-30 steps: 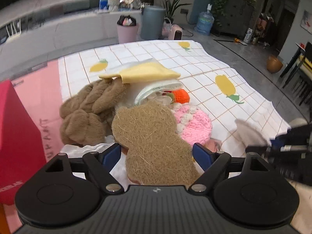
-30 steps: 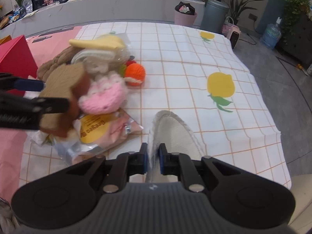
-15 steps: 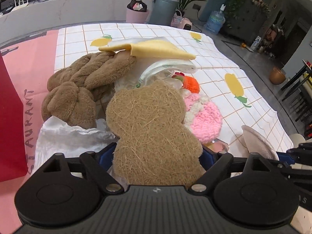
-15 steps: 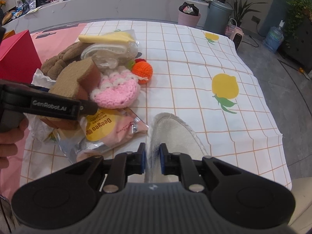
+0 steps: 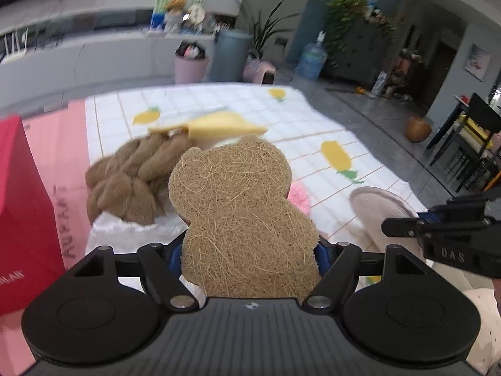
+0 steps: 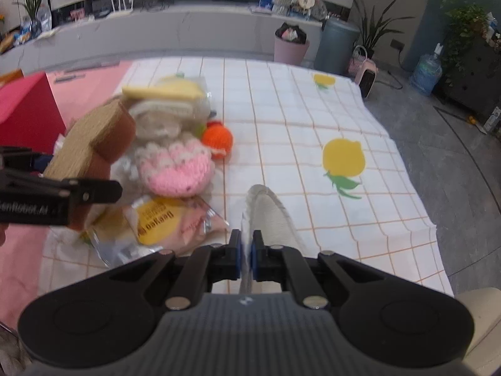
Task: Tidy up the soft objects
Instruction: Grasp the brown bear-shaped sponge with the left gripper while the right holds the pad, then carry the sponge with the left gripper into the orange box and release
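Since a moment ago the left gripper (image 5: 249, 255) has been closing its jaws further, and they are now pressing both edges of the bear-shaped coir pad (image 5: 241, 216), which is riding higher against the room than before; the right gripper (image 6: 246, 255) is staying where it was, clamped narrow. Underneath everything, the white checked cloth (image 6: 313, 125) with yellow fruit prints is lying over the table, with a pink mat (image 5: 62, 156) showing along its left side and a red box (image 5: 22, 203) standing on that mat. On the cloth, the pile of soft things is sitting just left of centre in the right wrist view: a brown plush piece (image 5: 125, 185) is lying nearest the red box, a yellow cloth (image 6: 162, 91) is resting on top of a clear bag of whitish knit (image 6: 162, 116), a pink crocheted piece (image 6: 177, 169) is lying in front of that, and a pink and yellow packet (image 6: 166, 219) is lying nearest the camera. The coir pad is hanging in the left gripper above the near left part of this pile, its brown underside showing in the right wrist view. A beige insole-shaped pad (image 6: 272, 216) is being pinched at its near end between the right gripper's shut jaws, its far end pointing away over the cloth. An orange crocheted ball (image 6: 217, 139) is sitting just right of the pink piece, touching it.
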Available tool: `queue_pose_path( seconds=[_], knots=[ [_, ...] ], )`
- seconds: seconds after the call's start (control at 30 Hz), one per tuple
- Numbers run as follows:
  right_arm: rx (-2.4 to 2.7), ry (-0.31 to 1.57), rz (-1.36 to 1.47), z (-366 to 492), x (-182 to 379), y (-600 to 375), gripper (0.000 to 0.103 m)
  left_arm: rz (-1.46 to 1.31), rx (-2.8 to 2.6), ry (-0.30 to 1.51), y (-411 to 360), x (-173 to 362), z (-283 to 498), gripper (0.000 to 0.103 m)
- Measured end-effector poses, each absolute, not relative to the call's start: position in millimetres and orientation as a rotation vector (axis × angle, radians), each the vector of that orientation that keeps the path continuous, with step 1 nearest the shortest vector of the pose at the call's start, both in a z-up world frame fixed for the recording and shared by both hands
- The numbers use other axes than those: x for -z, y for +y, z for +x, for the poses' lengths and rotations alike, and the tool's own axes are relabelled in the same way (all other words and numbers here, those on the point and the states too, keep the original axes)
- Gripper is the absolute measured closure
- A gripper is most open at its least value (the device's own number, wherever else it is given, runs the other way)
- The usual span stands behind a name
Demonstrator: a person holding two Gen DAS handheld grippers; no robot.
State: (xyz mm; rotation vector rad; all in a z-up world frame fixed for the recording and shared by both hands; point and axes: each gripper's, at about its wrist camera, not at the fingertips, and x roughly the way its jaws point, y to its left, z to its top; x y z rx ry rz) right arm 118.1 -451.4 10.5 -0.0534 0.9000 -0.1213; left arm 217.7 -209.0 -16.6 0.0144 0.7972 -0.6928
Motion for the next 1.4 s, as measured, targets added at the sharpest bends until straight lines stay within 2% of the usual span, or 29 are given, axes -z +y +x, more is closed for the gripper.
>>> queue_pose_path(
  seconds=[0.33,0.63,0.8,1.03,1.4],
  knots=[
    [0.127,0.730,0.008,91.6,-61.7,-420.6,0.100,-0.022,0.695,0.648,-166.6,-44.0,185.2,0.018],
    [0.048,0.488,0.012,73.5,-144.0,-334.4,0.100,-0.043,0.536,0.488,-57.7,-120.7,143.3,0.018],
    [-0.066,0.405,0.065,81.9,-170.2,-274.1,0.100,-0.040,0.396,0.459,-0.3,-140.1,137.0,0.018],
    [-0.317,0.343,0.205,109.0,-175.0,-190.6,0.099,0.052,0.236,0.537,52.8,-125.3,153.6,0.018],
    [-0.426,0.353,0.196,128.9,-134.3,-107.8,0.099,0.179,0.047,0.808,86.8,-50.6,210.4,0.018]
  ],
)
